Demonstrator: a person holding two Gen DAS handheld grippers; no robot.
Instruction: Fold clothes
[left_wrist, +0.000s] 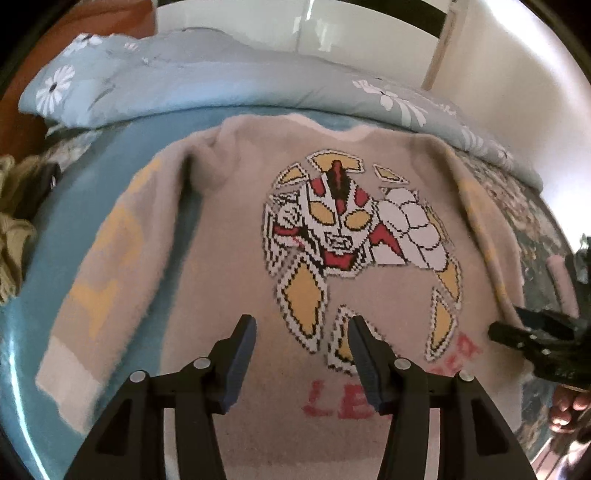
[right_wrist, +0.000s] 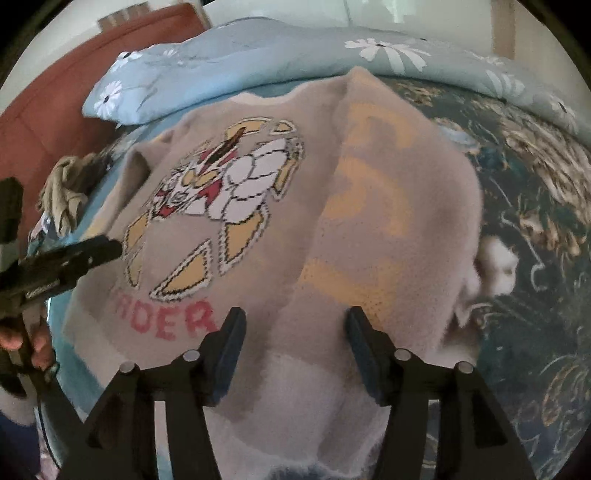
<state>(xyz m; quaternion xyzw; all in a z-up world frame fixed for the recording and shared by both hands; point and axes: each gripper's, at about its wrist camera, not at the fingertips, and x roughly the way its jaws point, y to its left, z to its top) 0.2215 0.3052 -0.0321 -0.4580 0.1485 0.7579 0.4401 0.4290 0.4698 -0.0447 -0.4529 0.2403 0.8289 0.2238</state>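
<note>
A beige knit sweater (left_wrist: 229, 258) with a red, white and yellow hero figure and red letters lies front up on the bed, collar far from me. It also shows in the right wrist view (right_wrist: 295, 240). My left gripper (left_wrist: 302, 332) is open and empty above the sweater's lower chest. My right gripper (right_wrist: 293, 325) is open and empty above the sweater's right sleeve and hem. The right gripper (left_wrist: 535, 336) shows at the right edge of the left wrist view. The left gripper (right_wrist: 66, 258) shows at the left edge of the right wrist view.
A pale blue quilt (left_wrist: 221, 81) with white flowers is bunched along the far side of the bed. A blue sheet (left_wrist: 88, 192) lies under the sweater's left side, a dark patterned cover (right_wrist: 535, 221) under its right. An olive garment (left_wrist: 14, 251) lies crumpled at the left.
</note>
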